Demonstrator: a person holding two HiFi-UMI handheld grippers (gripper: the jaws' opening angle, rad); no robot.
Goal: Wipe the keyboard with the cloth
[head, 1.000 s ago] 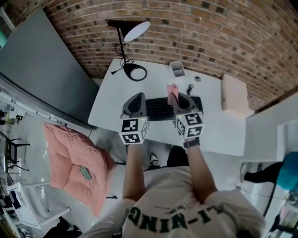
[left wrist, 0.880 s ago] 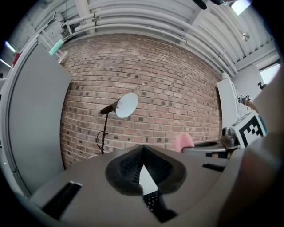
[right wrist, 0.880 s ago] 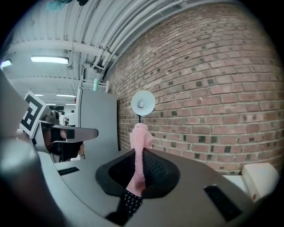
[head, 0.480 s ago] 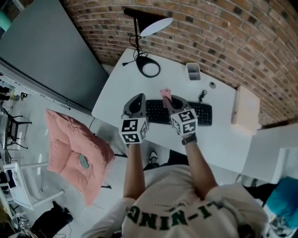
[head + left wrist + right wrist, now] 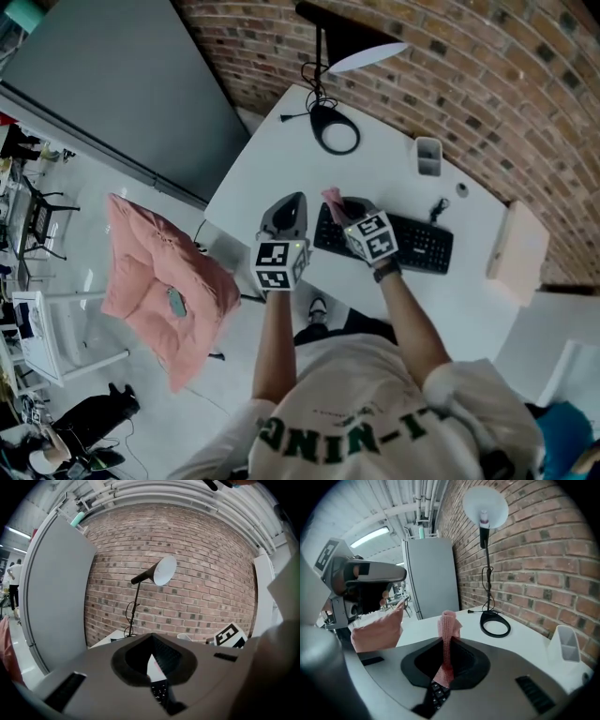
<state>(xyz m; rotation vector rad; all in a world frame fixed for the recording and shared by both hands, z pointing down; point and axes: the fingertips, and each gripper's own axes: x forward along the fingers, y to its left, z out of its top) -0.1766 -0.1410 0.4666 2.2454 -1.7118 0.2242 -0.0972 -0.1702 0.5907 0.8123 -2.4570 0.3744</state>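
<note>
A black keyboard point(image 5: 417, 244) lies on the white table point(image 5: 272, 169). My right gripper point(image 5: 345, 208) is over the keyboard's left end, shut on a pink cloth point(image 5: 332, 196). In the right gripper view the cloth point(image 5: 449, 634) stands up between the shut jaws, and its lower end hangs over the keys point(image 5: 437, 692). My left gripper point(image 5: 287, 212) hovers at the table's near edge, just left of the keyboard, shut with nothing in it. Through its jaw opening I see a strip of keyboard point(image 5: 161, 693).
A desk lamp has its ring base point(image 5: 335, 131) at the back left and its white head point(image 5: 367, 56) above. A grey pen cup point(image 5: 428, 155) and a small dark object point(image 5: 439, 207) sit behind the keyboard. A beige box point(image 5: 517, 251) is at the right. A pink cushion point(image 5: 159, 291) lies on a chair at the left.
My right gripper has carried the cloth leftward along the keyboard, from near its middle to its left end. The left gripper has stayed beside the keyboard's left end.
</note>
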